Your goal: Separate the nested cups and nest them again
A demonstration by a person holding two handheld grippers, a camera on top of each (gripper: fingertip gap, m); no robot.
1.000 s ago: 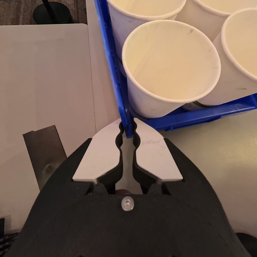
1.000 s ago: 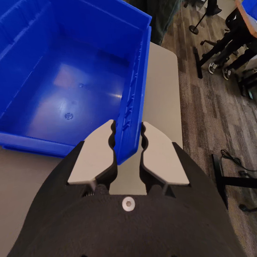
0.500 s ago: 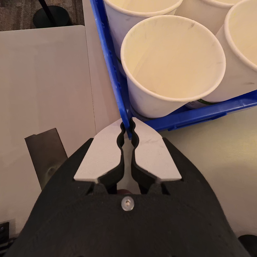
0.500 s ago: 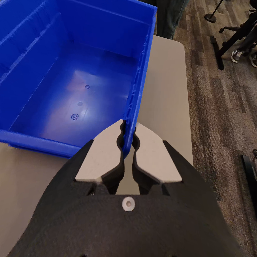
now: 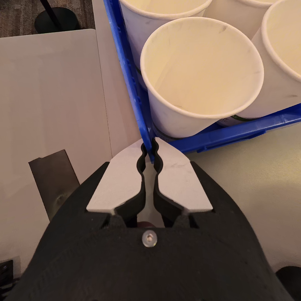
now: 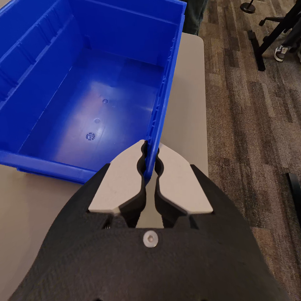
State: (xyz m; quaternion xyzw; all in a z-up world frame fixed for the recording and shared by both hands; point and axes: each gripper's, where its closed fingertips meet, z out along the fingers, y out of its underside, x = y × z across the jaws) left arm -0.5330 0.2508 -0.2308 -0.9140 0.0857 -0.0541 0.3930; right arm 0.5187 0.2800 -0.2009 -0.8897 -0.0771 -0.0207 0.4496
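Four white paper cups (image 5: 202,68) show at twelve to two o'clock in the left wrist view. One blue bin (image 5: 228,135) holds them. The right wrist view shows one bare blue bin (image 6: 91,91) at eleven o'clock.

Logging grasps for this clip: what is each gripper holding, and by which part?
Left gripper: cup-filled blue bin, by its wall at the near corner. Right gripper: empty blue bin, by its right wall's rim.

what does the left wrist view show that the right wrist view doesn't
Only the left wrist view: white paper cups standing in a blue bin, with the left gripper shut on that bin's corner wall, and a dark metal plate.

Only the right wrist view: an empty blue bin, the right gripper shut on its side wall, and carpet floor.

Both: a beige table.
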